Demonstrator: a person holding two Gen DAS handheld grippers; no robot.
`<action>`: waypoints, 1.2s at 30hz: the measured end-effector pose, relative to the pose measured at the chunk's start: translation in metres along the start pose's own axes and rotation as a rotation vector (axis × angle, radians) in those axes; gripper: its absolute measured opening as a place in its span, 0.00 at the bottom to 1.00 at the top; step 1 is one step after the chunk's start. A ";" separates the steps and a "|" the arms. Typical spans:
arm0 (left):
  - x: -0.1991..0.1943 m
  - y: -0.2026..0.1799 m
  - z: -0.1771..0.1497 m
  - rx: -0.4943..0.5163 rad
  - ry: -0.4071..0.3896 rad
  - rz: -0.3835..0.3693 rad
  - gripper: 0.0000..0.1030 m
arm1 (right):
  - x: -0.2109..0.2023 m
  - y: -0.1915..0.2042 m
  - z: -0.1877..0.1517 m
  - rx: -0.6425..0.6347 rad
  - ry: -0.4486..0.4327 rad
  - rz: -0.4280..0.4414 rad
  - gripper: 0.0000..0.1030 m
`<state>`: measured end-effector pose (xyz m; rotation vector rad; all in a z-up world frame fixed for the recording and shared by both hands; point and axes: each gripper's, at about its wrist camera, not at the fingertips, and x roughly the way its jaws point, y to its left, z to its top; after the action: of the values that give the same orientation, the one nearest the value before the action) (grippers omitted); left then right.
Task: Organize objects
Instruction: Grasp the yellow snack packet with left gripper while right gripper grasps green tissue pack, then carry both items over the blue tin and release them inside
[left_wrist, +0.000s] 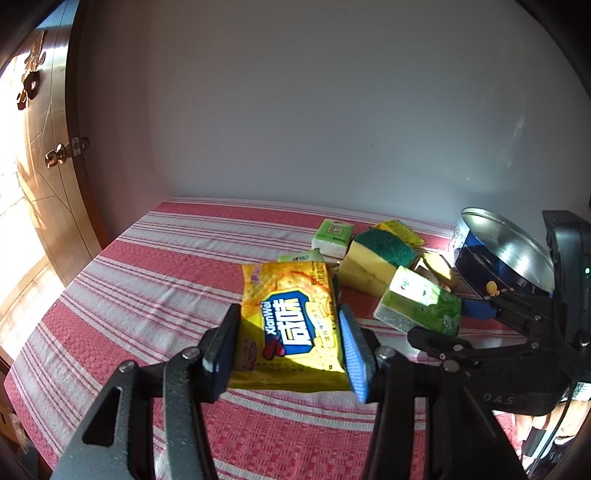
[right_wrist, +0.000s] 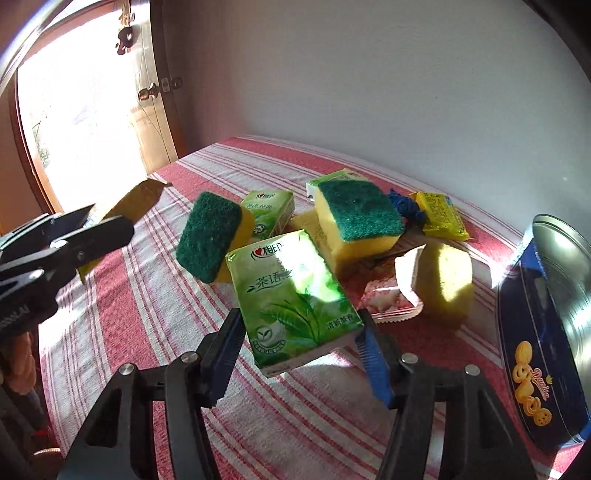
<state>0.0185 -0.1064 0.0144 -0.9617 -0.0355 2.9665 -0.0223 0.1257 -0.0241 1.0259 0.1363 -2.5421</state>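
Left gripper (left_wrist: 290, 338): your jaws are clamped on the yellow cracker packet (left_wrist: 291, 325), one pad on each long side, spread about as wide as the packet.
Cracker packet position: held just above the striped tablecloth (left_wrist: 129, 295), near the front left of the pile, apart from the other items.
Cracker packet axis: long axis runs away from you along the fingers, printed face up, far end tipped slightly up toward the wall.
Right gripper (right_wrist: 301, 341): your jaws are closed on the green tissue pack (right_wrist: 291, 295), pads pressing both sides of its near end, gap about the width of the pack.
Tissue pack position: lifted off the cloth, in front of the sponges; also seen from the left wrist at (left_wrist: 419, 304).
Tissue pack axis: long axis points forward and a bit left, leaf-print face up, far end raised.
Pile: two green-topped sponges (right_wrist: 356, 221) and (right_wrist: 212, 238), a second tissue pack (right_wrist: 267, 212), a small yellow packet (right_wrist: 441, 216), blue yarn (right_wrist: 406, 206).
Tin: blue cookie tin (right_wrist: 543, 347) stands tilted at the right edge of the table, silver inside facing the pile.
Background: wooden door (left_wrist: 48, 155) on the left, bright sun.
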 end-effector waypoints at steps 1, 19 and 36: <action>0.001 -0.008 0.002 0.004 -0.004 -0.007 0.48 | -0.011 -0.004 -0.002 0.018 -0.030 0.003 0.61; 0.030 -0.225 0.038 0.196 -0.122 -0.268 0.48 | -0.138 -0.198 -0.046 0.349 -0.286 -0.527 0.61; 0.100 -0.336 0.039 0.247 -0.009 -0.298 0.48 | -0.129 -0.249 -0.068 0.368 -0.188 -0.676 0.61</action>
<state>-0.0799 0.2313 -0.0029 -0.8295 0.1679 2.6262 0.0074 0.4116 0.0007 0.9749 -0.0542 -3.3610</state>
